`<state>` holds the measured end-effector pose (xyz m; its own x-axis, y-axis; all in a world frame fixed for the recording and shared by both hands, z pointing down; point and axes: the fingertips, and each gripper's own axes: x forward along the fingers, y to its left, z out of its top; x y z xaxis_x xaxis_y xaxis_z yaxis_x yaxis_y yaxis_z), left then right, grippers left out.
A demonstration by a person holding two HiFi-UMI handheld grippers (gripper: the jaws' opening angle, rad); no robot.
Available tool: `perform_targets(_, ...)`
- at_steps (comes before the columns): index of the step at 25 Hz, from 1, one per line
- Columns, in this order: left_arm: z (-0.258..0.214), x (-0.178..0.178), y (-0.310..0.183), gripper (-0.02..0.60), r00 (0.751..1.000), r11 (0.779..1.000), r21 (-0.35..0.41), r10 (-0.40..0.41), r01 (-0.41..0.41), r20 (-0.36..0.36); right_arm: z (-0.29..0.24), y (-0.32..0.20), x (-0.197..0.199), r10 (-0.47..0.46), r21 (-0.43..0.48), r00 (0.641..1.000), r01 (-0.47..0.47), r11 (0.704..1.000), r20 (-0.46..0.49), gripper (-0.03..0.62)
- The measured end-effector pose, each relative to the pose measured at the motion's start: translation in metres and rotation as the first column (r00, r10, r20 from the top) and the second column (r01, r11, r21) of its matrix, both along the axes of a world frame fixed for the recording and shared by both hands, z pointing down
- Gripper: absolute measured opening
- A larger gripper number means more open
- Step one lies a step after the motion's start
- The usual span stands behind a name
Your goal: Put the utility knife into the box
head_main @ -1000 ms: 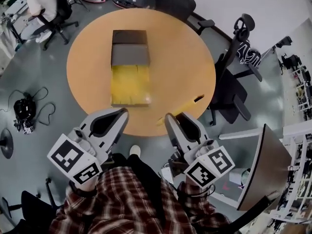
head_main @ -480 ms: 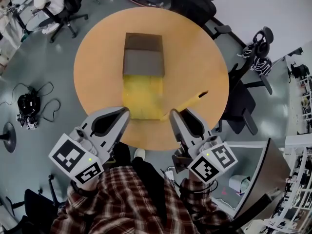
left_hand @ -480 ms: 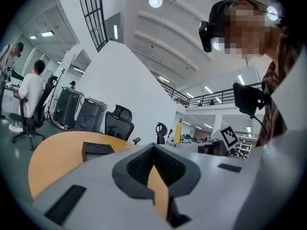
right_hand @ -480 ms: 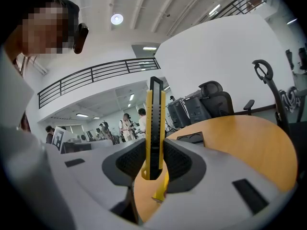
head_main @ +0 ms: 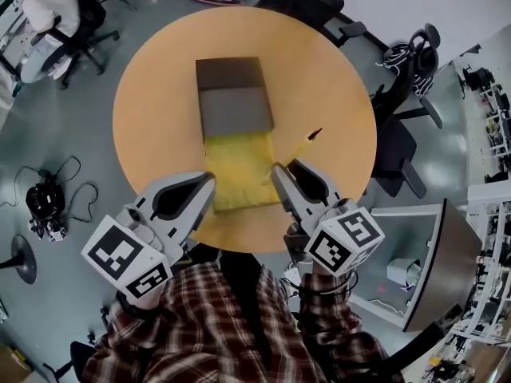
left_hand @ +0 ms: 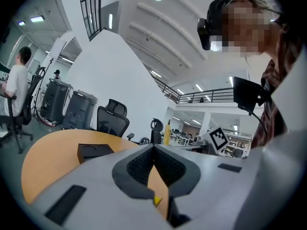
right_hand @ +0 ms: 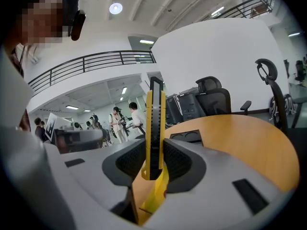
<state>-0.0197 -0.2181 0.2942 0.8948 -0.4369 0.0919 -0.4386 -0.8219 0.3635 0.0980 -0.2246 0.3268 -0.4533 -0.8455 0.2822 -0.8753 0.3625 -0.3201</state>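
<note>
A yellow utility knife (right_hand: 155,128) with a black slider stands upright between the jaws of my right gripper (right_hand: 154,164), which is shut on it. In the head view the knife (head_main: 304,142) sticks out over the round table just right of the box. The box (head_main: 238,166) lies open in the middle of the table, its yellow inside near me and its dark grey lid (head_main: 234,94) folded away. My left gripper (head_main: 206,183) hovers over the box's near left corner. In its own view the left gripper (left_hand: 154,158) has its jaws together with nothing between them.
The round wooden table (head_main: 152,78) is ringed by black office chairs (head_main: 399,146). A seated person (head_main: 44,10) works at the far left. A cable bundle (head_main: 44,206) lies on the grey floor to the left. A cabinet edge (head_main: 435,262) stands at the right.
Both grippers have come further over the table's near edge toward the box. The knife tip now points beside the box's right side.
</note>
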Motion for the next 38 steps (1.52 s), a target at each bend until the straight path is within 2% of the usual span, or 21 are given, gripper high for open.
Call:
perform_targets(7,0.005,0.013,-0.028,0.011,1.0,1.0,-0.031,-0.004,0.004,-0.007,0.026,-0.03,0.016,-0.078,-0.105,0.985,0.062,0.993,-0.155,0.123)
perform_targets(10,0.005,0.015,-0.037,0.011,1.0,0.999,-0.033,-0.013,0.012,-0.012,0.037,-0.041,0.015,-0.144,-0.159,0.958,0.107,0.982,-0.249,0.123)
perform_targets(12,0.007,0.015,-0.041,0.011,1.0,0.999,-0.035,-0.021,0.02,-0.015,0.046,-0.049,0.013,-0.201,-0.2,0.926,0.142,0.97,-0.318,0.123)
perform_targets(17,0.014,0.015,-0.045,0.01,0.998,0.997,-0.053,-0.051,0.05,-0.019,0.072,-0.06,0.004,-0.38,-0.315,0.807,0.253,0.914,-0.453,0.123)
perform_targets(21,0.02,0.008,-0.044,0.011,0.996,0.994,-0.07,-0.084,0.082,-0.018,0.101,-0.061,-0.006,-0.505,-0.413,0.7,0.317,0.854,-0.506,0.123)
perform_targets(25,0.029,0.002,-0.043,0.011,0.993,0.99,-0.09,-0.114,0.113,-0.013,0.137,-0.06,-0.011,-0.61,-0.508,0.605,0.359,0.783,-0.512,0.123)
perform_targets(33,0.041,-0.012,-0.041,0.01,0.986,0.978,-0.124,-0.168,0.166,-0.005,0.208,-0.054,-0.014,-0.782,-0.69,0.367,0.373,0.62,-0.504,0.123)
perform_targets(38,0.044,-0.019,-0.037,0.011,0.982,0.973,-0.132,-0.191,0.189,-0.004,0.244,-0.048,-0.013,-0.832,-0.765,0.284,0.331,0.552,-0.478,0.123)
